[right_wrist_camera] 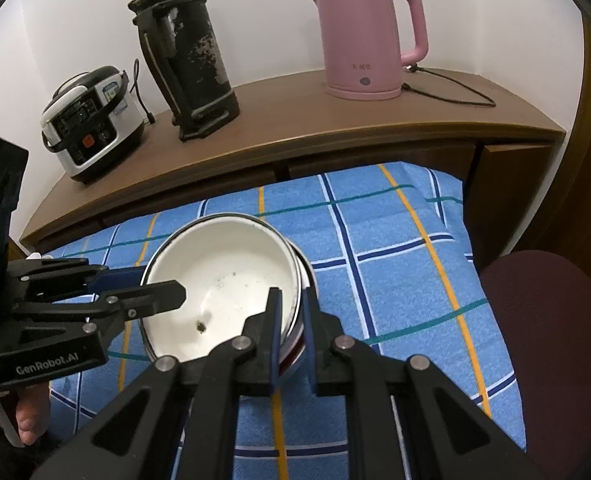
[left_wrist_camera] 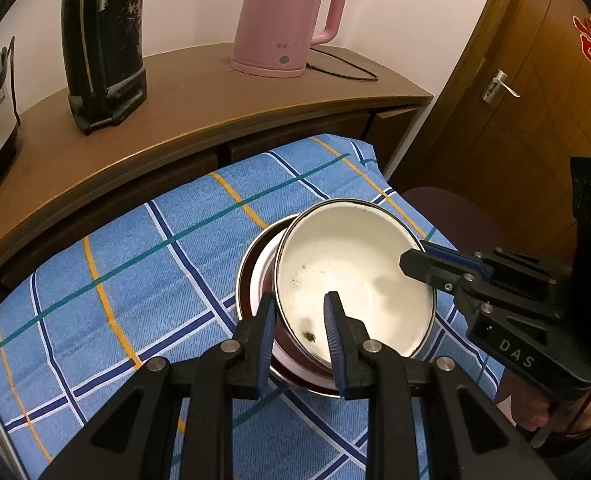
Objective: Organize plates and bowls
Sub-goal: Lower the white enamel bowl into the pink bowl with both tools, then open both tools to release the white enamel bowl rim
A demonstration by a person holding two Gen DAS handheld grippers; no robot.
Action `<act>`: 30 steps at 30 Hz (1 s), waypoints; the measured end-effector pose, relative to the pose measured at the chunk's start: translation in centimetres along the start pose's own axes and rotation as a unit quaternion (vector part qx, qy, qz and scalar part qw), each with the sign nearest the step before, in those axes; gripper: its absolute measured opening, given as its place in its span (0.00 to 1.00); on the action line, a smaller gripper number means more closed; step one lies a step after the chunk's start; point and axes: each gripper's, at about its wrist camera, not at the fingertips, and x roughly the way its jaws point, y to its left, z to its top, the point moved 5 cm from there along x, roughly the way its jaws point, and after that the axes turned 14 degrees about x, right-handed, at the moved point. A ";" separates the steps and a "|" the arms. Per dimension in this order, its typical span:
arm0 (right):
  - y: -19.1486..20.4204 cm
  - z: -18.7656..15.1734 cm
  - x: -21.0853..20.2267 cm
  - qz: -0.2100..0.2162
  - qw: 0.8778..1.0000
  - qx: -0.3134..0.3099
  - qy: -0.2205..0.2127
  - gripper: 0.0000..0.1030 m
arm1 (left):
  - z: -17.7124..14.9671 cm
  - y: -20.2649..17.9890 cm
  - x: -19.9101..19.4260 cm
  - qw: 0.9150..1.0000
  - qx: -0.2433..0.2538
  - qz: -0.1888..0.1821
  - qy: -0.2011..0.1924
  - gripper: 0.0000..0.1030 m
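— Well, where does the white enamel bowl with the thin metal rim [left_wrist_camera: 351,276] sit?

— Tilted on top of a small stack: a white dish and a dark red bowl with a steel rim [left_wrist_camera: 251,280] under it, all on the blue checked cloth [left_wrist_camera: 135,264]. The left hand-held gripper [left_wrist_camera: 300,312] clamps the near wall of the stack, one finger inside the white bowl. The right hand-held gripper [right_wrist_camera: 292,312] pinches the opposite rim, jaws nearly together.

— How will it handle?

— Likely stiff, light and slick; enamel chips, so hold the rim firmly.

— Room to move?

— Open cloth lies beyond both grippers. The cloth's edge and a dark maroon seat [right_wrist_camera: 555,340] lie to the right gripper's right; the brown wooden tabletop [right_wrist_camera: 295,128] with the pink electric kettle [right_wrist_camera: 367,40] is well ahead.
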 end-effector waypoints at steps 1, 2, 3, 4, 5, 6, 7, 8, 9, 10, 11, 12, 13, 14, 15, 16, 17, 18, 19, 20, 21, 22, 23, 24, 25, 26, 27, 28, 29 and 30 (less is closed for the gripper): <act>0.0 0.0 0.0 0.000 1.000 0.000 0.000 0.11 | 0.0 0.0 0.0 1.000 0.001 0.000 0.000 0.26; 0.0 0.0 0.0 0.000 1.000 0.000 0.000 0.11 | 0.0 -0.1 0.0 1.000 0.002 0.001 0.000 0.26; 0.0 0.0 0.0 0.001 1.000 0.000 0.000 0.11 | 0.0 -0.1 0.0 1.000 0.004 0.002 0.000 0.26; 0.0 0.0 0.0 0.000 1.000 -0.001 0.000 0.11 | 0.0 -0.1 0.0 1.000 0.005 0.003 0.000 0.26; -0.1 0.0 0.0 -0.002 1.000 -0.002 -0.001 0.11 | 0.0 -0.2 -0.1 1.000 0.007 0.004 0.000 0.26; -0.1 0.0 0.1 -0.004 1.000 -0.002 0.000 0.11 | 0.0 -0.2 -0.1 1.000 0.010 0.005 0.000 0.26; -0.1 0.0 0.1 -0.006 1.000 -0.002 0.000 0.11 | 0.0 -0.3 -0.1 1.000 0.011 0.006 0.001 0.26; -0.2 0.0 0.2 -0.007 1.000 -0.001 0.000 0.11 | 0.1 -0.4 0.0 1.000 0.012 0.007 0.001 0.26; -0.2 -0.1 0.2 -0.008 1.000 -0.001 0.000 0.11 | 0.1 -0.4 -0.1 1.000 0.014 0.008 0.001 0.26; -0.2 -0.1 0.2 -0.008 1.000 -0.003 0.001 0.11 | 0.1 -0.5 -0.1 1.000 0.016 0.011 0.000 0.26; -0.1 -0.2 0.3 -0.010 1.000 -0.006 0.000 0.11 | 0.1 -0.5 -0.2 1.000 0.019 0.013 -0.001 0.26; -0.1 -0.2 0.3 -0.012 1.000 -0.009 0.000 0.11 | 0.1 -0.5 -0.2 1.000 0.020 0.015 -0.002 0.26; -0.1 -0.2 0.3 -0.012 1.000 -0.009 0.000 0.11 | 0.1 -0.5 -0.1 1.000 0.020 0.016 -0.001 0.26; -0.1 -0.1 0.3 -0.010 1.000 -0.006 0.000 0.11 | 0.1 -0.4 -0.1 1.000 0.020 0.016 -0.002 0.26; -0.2 -0.1 0.3 -0.006 1.000 -0.002 0.001 0.11 | 0.1 -0.3 -0.1 1.000 0.019 0.015 -0.001 0.26; -0.3 -0.1 0.2 -0.004 1.000 0.001 0.001 0.11 | 0.1 -0.3 -0.1 1.000 0.018 0.014 -0.001 0.26; -0.3 0.0 0.2 -0.003 1.000 0.002 -0.001 0.11 | 0.2 -0.3 -0.1 1.000 0.019 0.013 -0.001 0.26; -0.3 -0.1 0.2 -0.003 1.000 0.001 -0.001 0.11 | 0.2 -0.2 -0.2 1.000 0.019 0.017 -0.002 0.26; -0.3 -0.1 0.2 -0.002 1.000 0.000 -0.001 0.11 | 0.3 -0.1 -0.4 1.000 0.019 0.024 -0.004 0.26; -0.2 -0.2 0.2 0.000 1.000 -0.001 -0.001 0.11 | 0.3 0.1 -0.5 0.999 0.023 0.034 -0.006 0.26; -0.2 -0.2 0.2 -0.001 1.000 -0.002 -0.001 0.11 | 0.3 0.1 -0.5 0.999 0.024 0.035 -0.006 0.26; -0.1 -0.3 0.2 0.000 1.000 -0.002 -0.001 0.11 | 0.3 0.1 -0.6 0.999 0.021 0.030 -0.006 0.26; -0.2 -0.3 0.2 0.002 1.000 0.000 -0.002 0.11 | 0.3 0.2 -0.6 0.999 0.019 0.028 -0.006 0.26; -0.3 -0.3 0.1 0.003 1.000 0.002 -0.004 0.11 | 0.3 0.3 -0.6 0.999 0.018 0.031 -0.006 0.27; -0.3 -0.2 0.0 0.004 1.000 0.004 -0.006 0.11 | 0.2 0.6 -0.5 0.999 0.015 0.037 -0.003 0.27; -0.4 -0.2 -0.1 0.005 1.000 0.006 -0.008 0.12 | 0.1 0.8 -0.4 0.999 0.011 0.039 -0.001 0.30; -0.4 -0.2 -0.3 0.008 1.000 0.008 -0.010 0.13 | 0.0 1.1 -0.3 0.999 0.005 0.041 0.002 0.34; -0.4 -0.2 -0.4 0.009 1.000 0.008 -0.013 0.14 | -0.1 1.5 -0.2 0.999 -0.003 0.042 0.003 0.38; -0.5 -0.2 -0.5 0.011 1.000 0.009 -0.014 0.20 | -0.2 1.8 -0.1 0.999 -0.008 0.044 0.003 0.46; -0.5 -0.3 -0.5 0.012 1.000 0.010 -0.014 0.25 | -0.2 2.1 -0.2 0.999 -0.019 0.044 -0.001 0.52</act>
